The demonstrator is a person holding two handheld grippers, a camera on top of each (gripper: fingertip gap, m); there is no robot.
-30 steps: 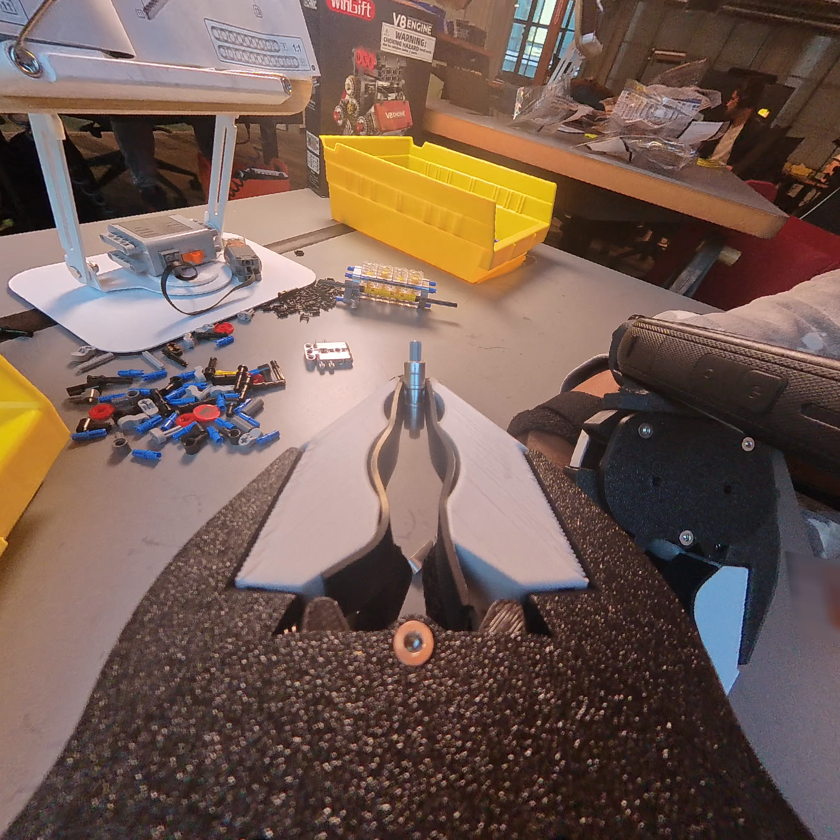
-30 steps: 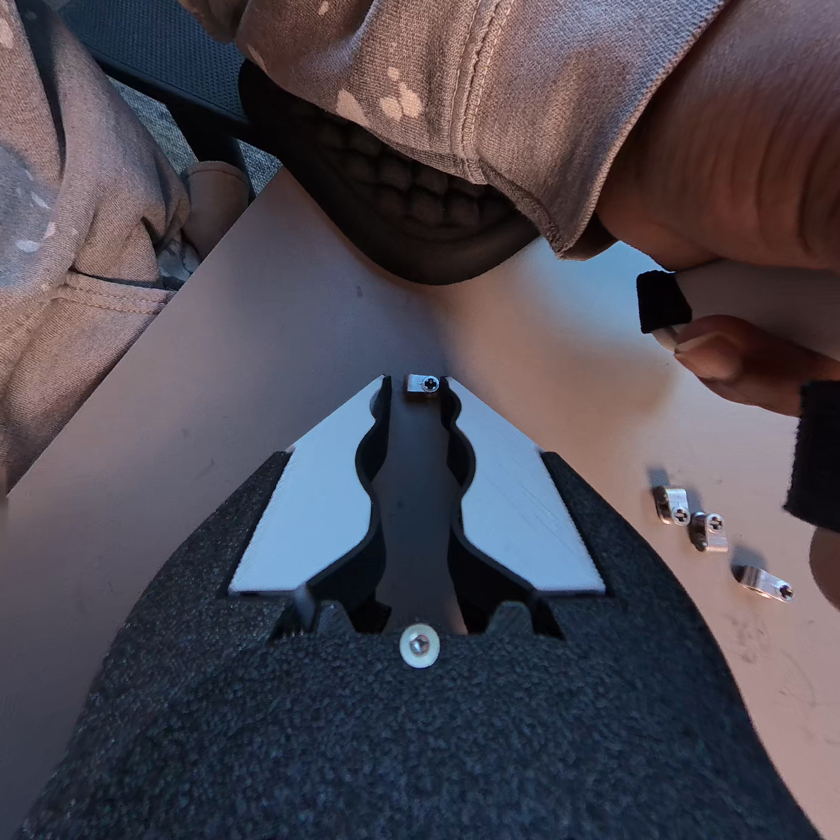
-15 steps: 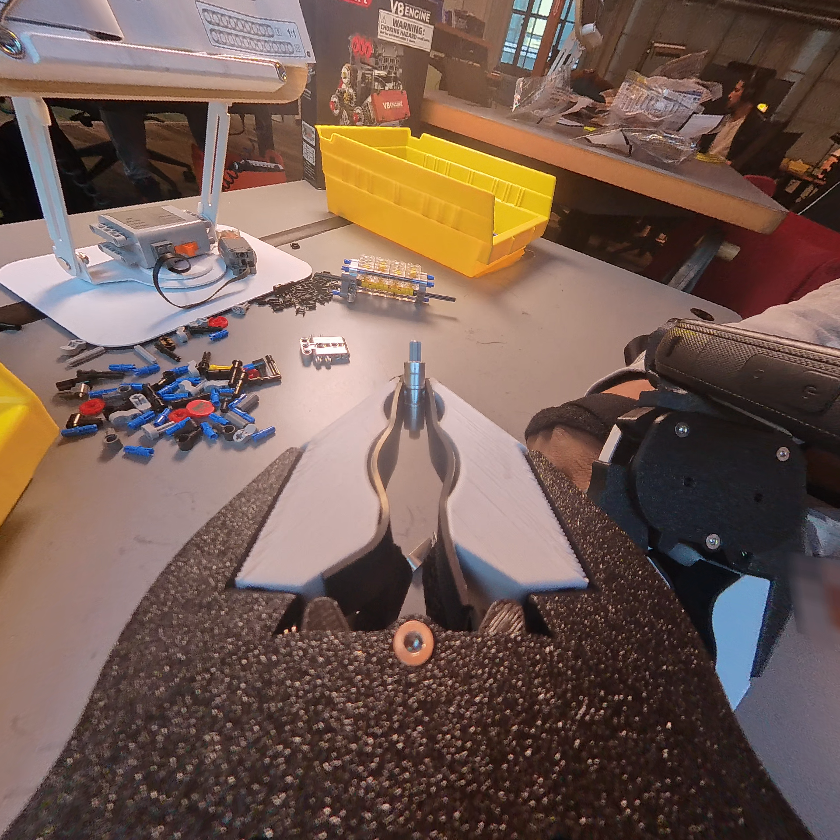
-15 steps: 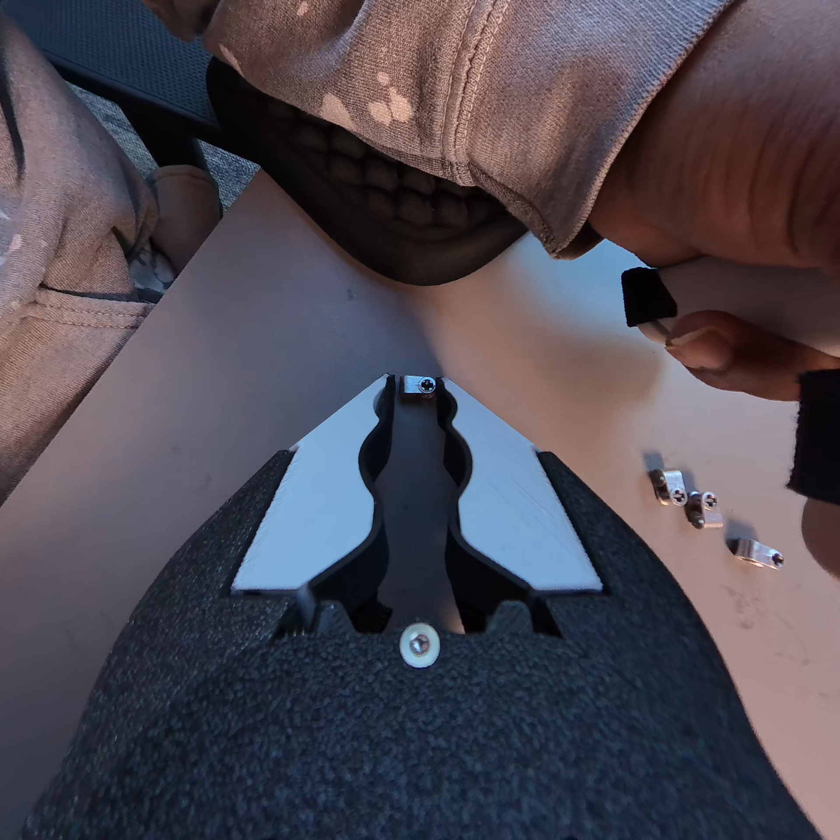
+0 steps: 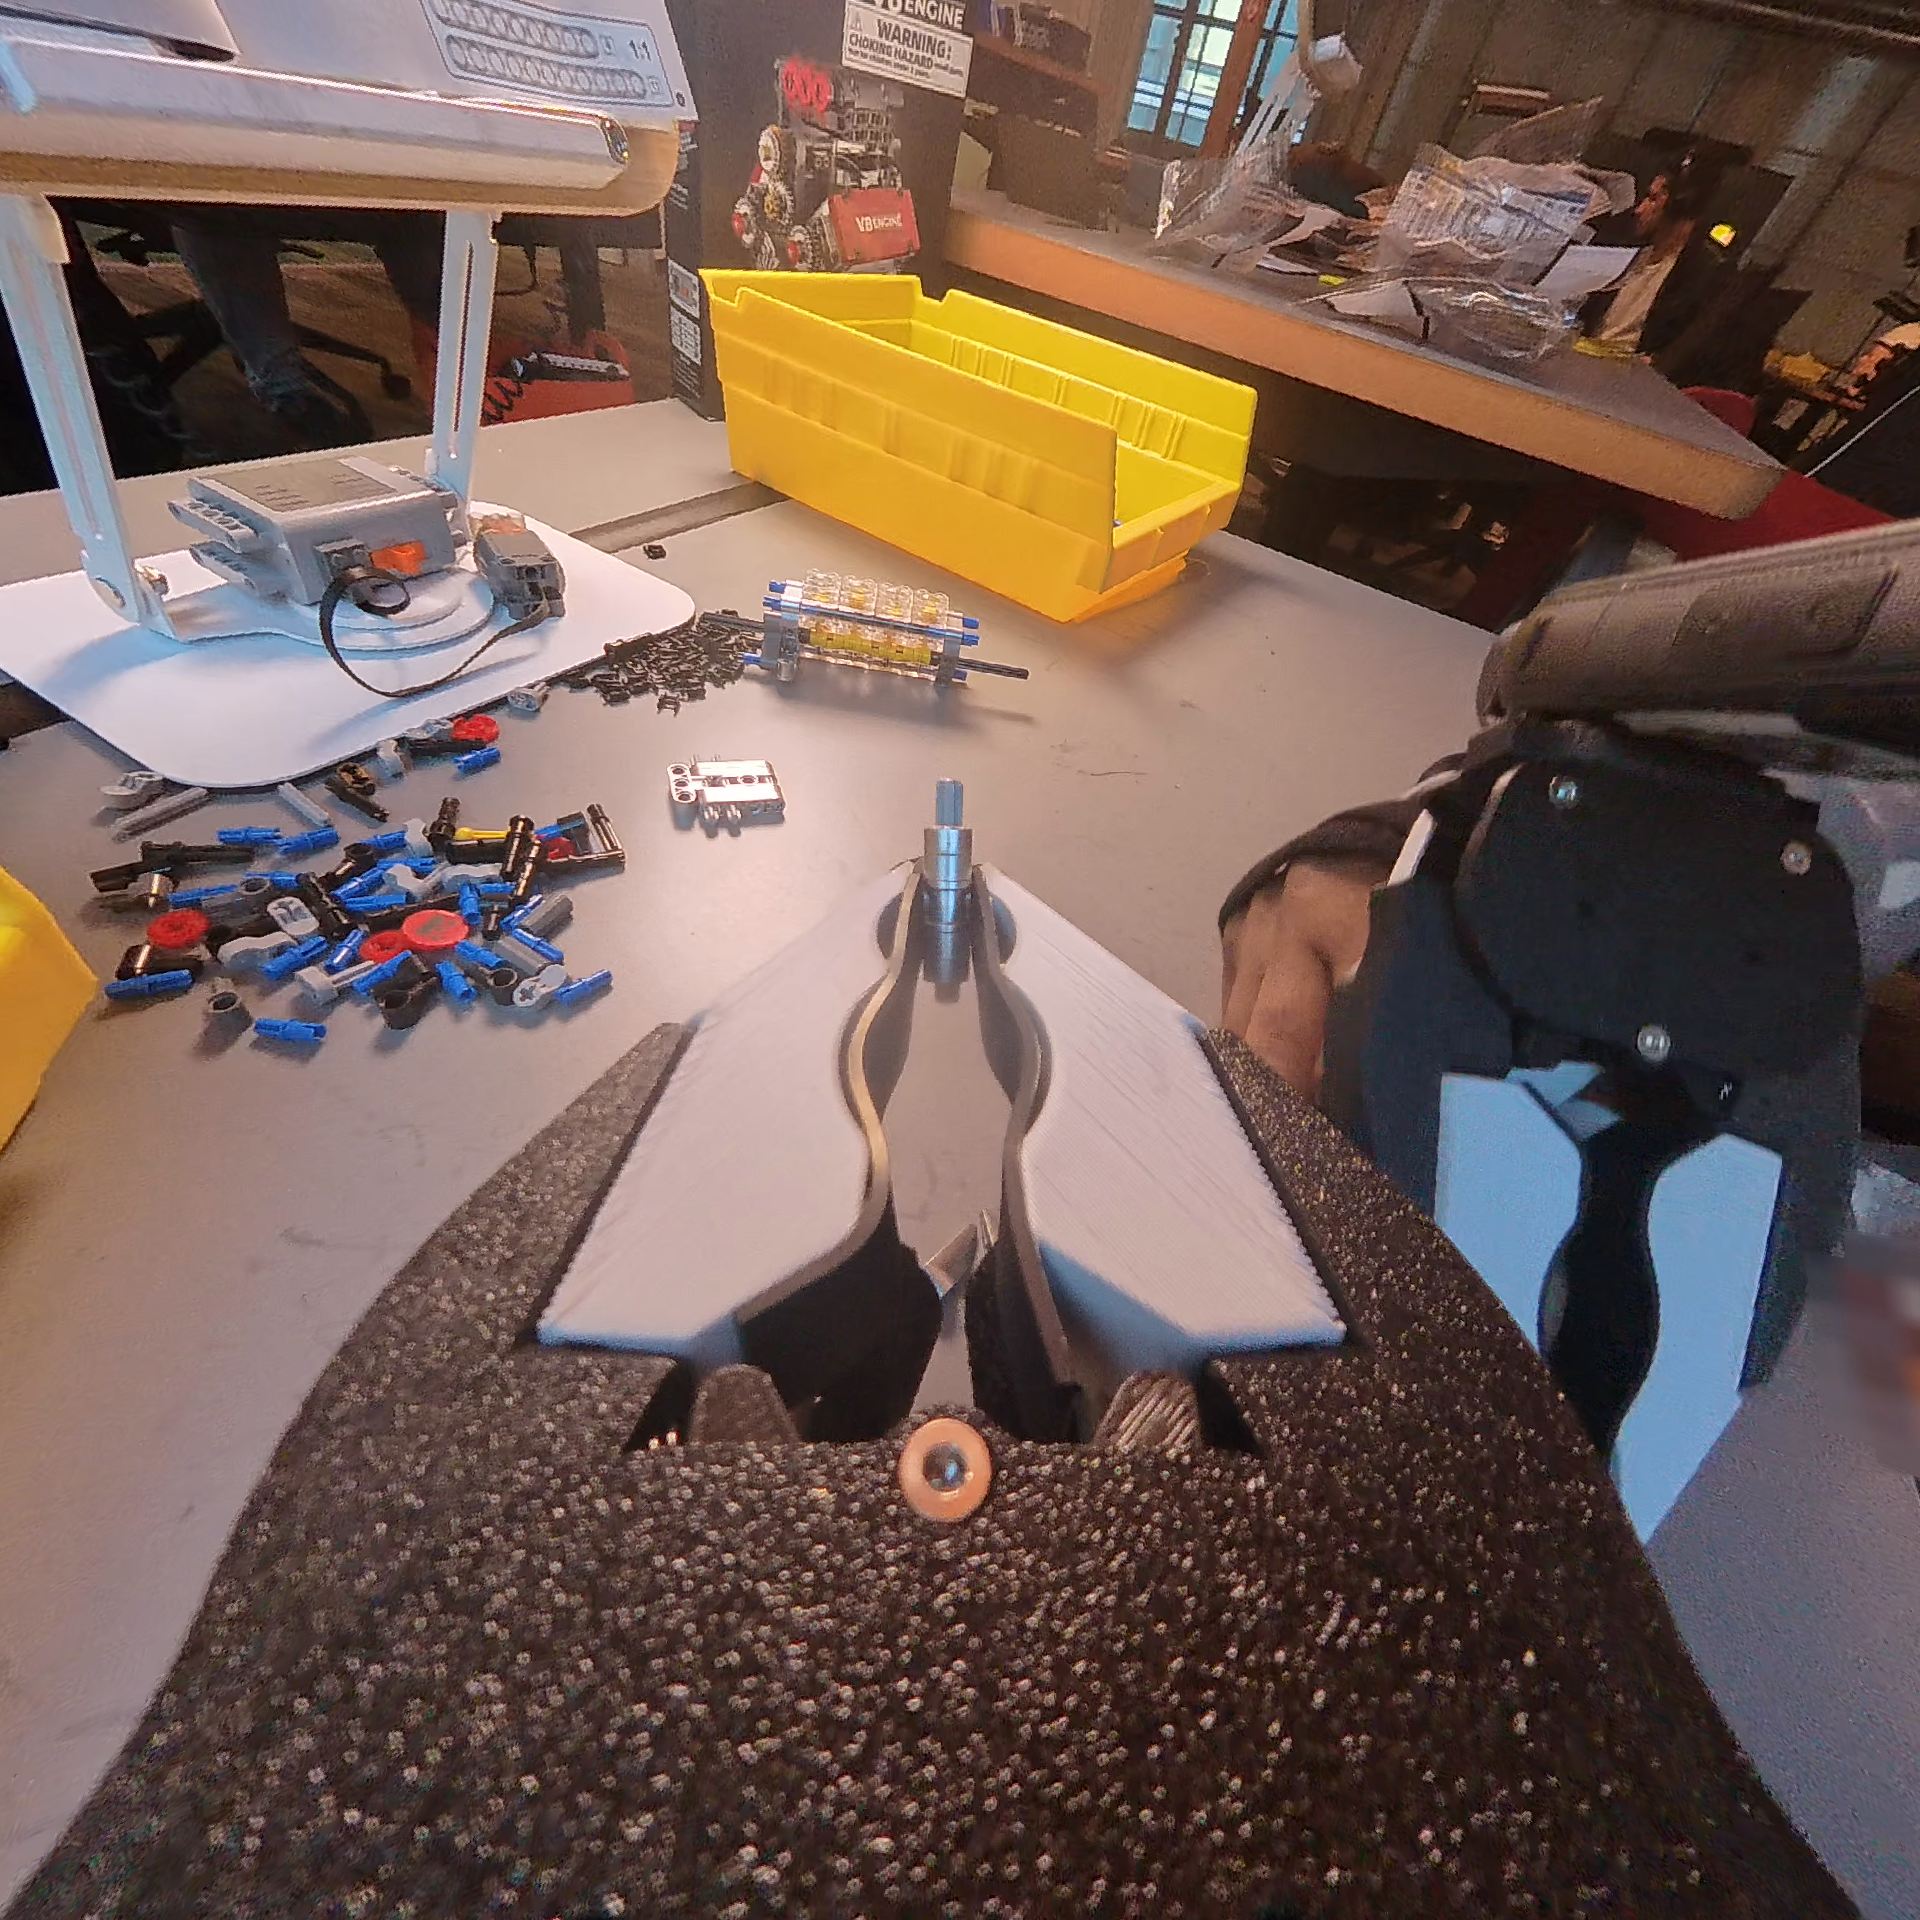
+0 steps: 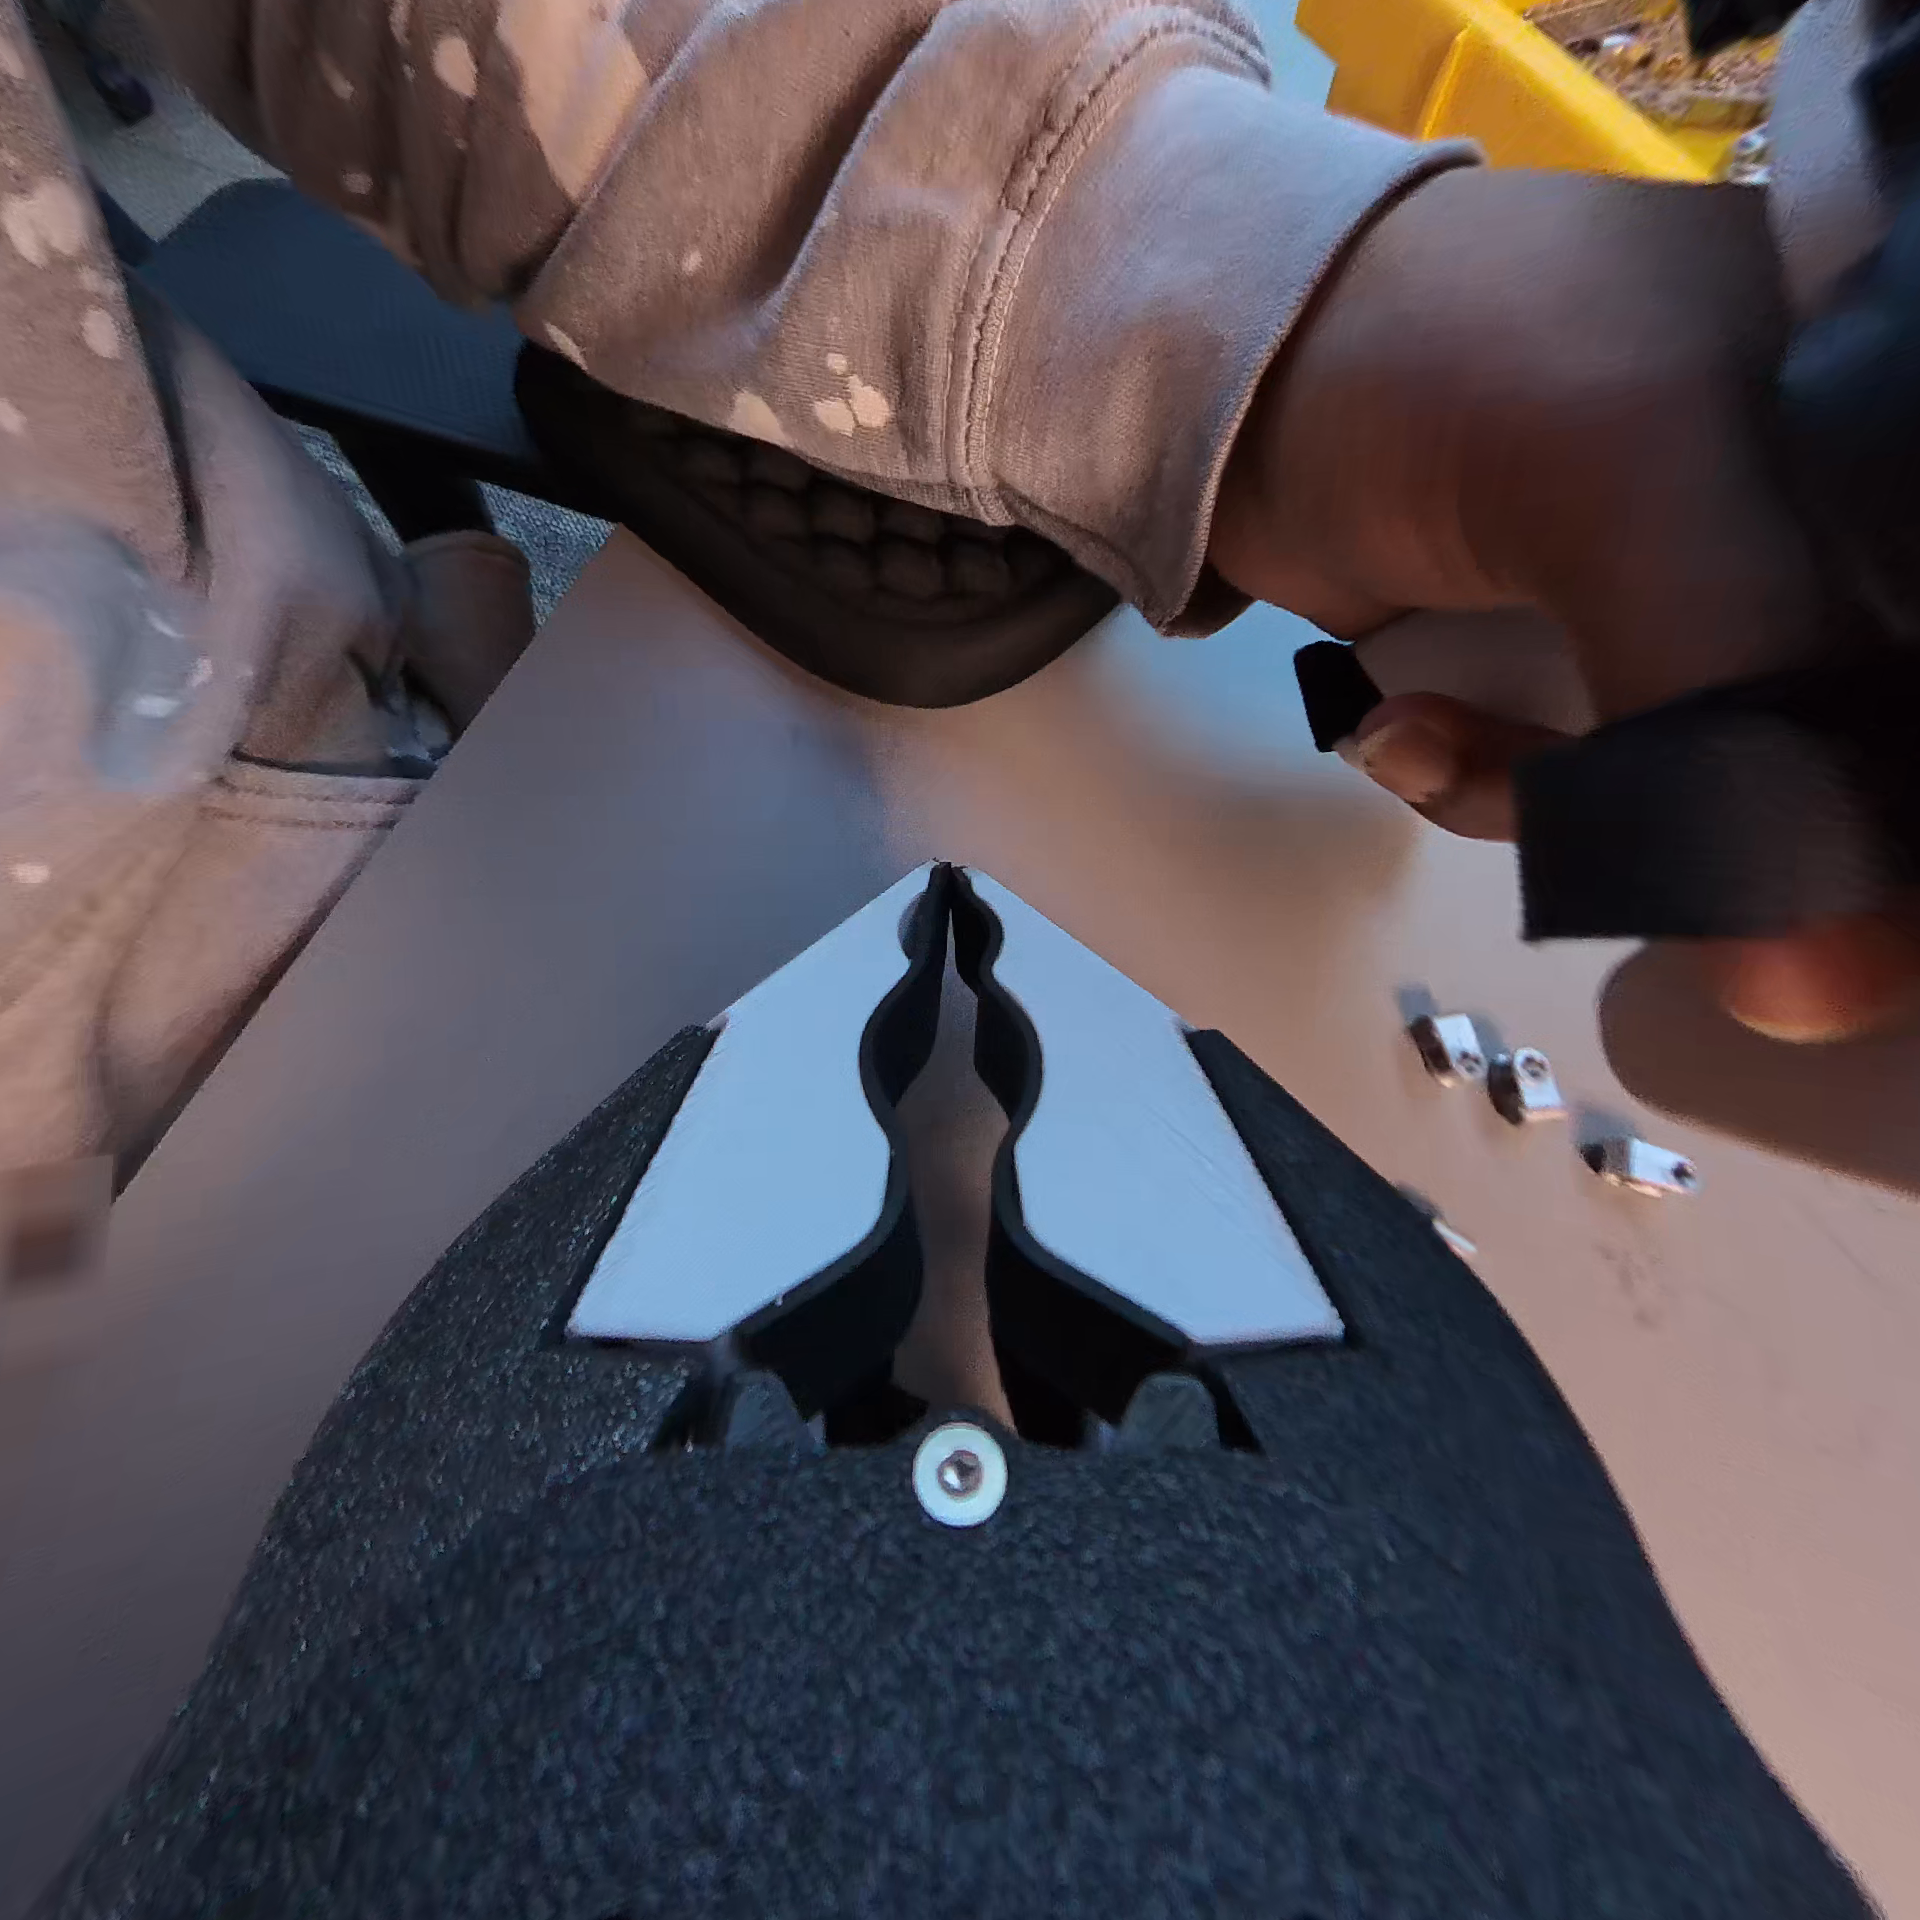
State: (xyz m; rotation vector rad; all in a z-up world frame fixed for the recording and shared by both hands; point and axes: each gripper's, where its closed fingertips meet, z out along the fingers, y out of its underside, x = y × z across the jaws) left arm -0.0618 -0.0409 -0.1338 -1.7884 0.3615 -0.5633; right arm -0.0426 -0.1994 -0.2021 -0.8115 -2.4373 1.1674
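Left tool (image 5: 948,914) is pinching a metal shaft (image 5: 945,878), axis pointing forward; right tool (image 6: 951,883) is sitting closed, empty, brackets (image 6: 1527,1081) lying to its right on the bench (image 6: 644,831).

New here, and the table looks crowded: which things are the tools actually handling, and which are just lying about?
In hand or close by: left tool, shut on a metal shaft; right tool, shut, empty; small metal brackets beside it.
Lying about: yellow bin, pile of plastic pieces, grey box, clear block assembly.
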